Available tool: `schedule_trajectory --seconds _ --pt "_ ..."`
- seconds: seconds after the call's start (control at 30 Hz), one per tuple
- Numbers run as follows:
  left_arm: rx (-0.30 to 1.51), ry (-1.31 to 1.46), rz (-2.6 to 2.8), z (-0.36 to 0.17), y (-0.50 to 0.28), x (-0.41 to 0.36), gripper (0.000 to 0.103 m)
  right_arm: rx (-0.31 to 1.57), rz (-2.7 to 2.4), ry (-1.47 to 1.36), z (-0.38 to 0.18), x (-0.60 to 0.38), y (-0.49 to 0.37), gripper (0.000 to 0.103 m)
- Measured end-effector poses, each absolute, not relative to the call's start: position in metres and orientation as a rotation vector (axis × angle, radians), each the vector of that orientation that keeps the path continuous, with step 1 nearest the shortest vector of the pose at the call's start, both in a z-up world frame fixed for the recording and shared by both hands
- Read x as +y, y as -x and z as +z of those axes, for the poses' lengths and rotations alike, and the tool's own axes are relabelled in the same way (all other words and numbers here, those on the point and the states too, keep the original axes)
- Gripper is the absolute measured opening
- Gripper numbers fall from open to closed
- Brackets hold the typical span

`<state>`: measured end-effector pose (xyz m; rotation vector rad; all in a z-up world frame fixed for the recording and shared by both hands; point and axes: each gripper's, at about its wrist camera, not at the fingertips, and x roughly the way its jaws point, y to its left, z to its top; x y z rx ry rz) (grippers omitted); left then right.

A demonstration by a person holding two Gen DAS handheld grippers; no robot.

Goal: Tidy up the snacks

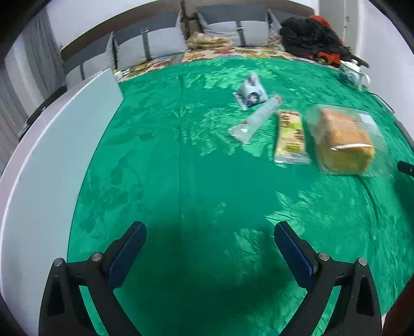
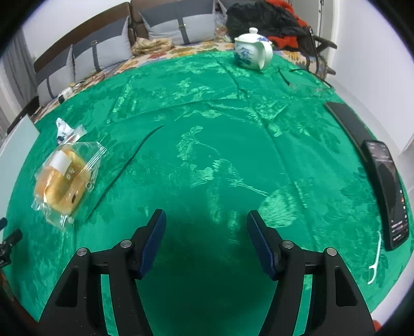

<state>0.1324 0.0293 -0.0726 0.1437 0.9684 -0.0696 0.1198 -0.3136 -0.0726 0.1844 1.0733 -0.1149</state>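
- My left gripper (image 1: 210, 254) hangs above the green cloth of the table (image 1: 181, 181), its blue-padded fingers (image 1: 126, 254) spread wide with nothing between them.
- My right gripper (image 2: 206, 241) is likewise spread apart and holds nothing, over a bare stretch of the same cloth, fingers (image 2: 152, 241) well separated.
- From the left wrist view the snacks lie in a loose row ahead and to my right: a bagged bread loaf (image 1: 342, 140) in clear plastic farthest right, a yellow-green flat packet (image 1: 291, 137) just beside it on the left.
- Next over, a long clear wrapper (image 1: 254, 119) lies slanted, its far end near a small white pouch (image 1: 250, 91) with a dark print.
- All four snacks rest flat on the cloth, well apart from both grippers.
- In the right wrist view the bread loaf (image 2: 63, 179) sits to my far left, with the white pouch (image 2: 63, 129) just behind it; the other two packets are out of that view.
- A white board (image 1: 51, 155) lies along the left edge of the table.
- A blue-and-white teapot (image 2: 252, 50) stands at the far side of the table.
- Along my right edge lie a phone (image 2: 389, 191) with a lit screen, a dark flat device (image 2: 348, 124) beyond it, and a white floss pick (image 2: 376, 258) near the phone's close end.
- Beyond the table, grey cushions (image 2: 181, 25) line a sofa, and dark and red clothing (image 2: 271, 18) is piled there.
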Motion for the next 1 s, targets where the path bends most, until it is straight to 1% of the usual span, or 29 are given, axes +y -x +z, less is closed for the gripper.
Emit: schedule_trajectory --seconds 0.23,0.27,0.3,0.37,0.4,0.6,1.0 --pt "0.991 -0.090 -0.045 -0.090 -0.149 0.044 0.099 1.072 -0.138 -0.168 -0.080 -0.310 -0.127 0.069" --pt "0.982 -0.070 -0.054 -0.092 -0.148 0.047 0.099 1.074 -0.140 -0.158 -0.080 -0.310 -0.129 0.070" --pt "0.973 -0.050 -0.059 -0.093 -0.148 0.049 0.100 1.077 -0.139 -0.146 -0.080 -0.309 -0.131 0.073" --pt "0.958 -0.017 -0.059 -0.096 -0.146 0.054 0.103 1.081 -0.138 -0.116 -0.082 -0.307 -0.133 0.074" --pt "0.953 -0.016 -0.060 -0.096 -0.146 0.055 0.103 1.080 -0.138 -0.092 -0.083 -0.305 -0.134 0.077" --pt "0.950 -0.019 -0.064 -0.096 -0.147 0.053 0.103 1.022 -0.135 -0.084 -0.086 -0.308 -0.128 0.085" --pt "0.950 -0.019 -0.065 -0.095 -0.147 0.053 0.103 1.026 -0.143 -0.077 -0.086 -0.308 -0.130 0.087"
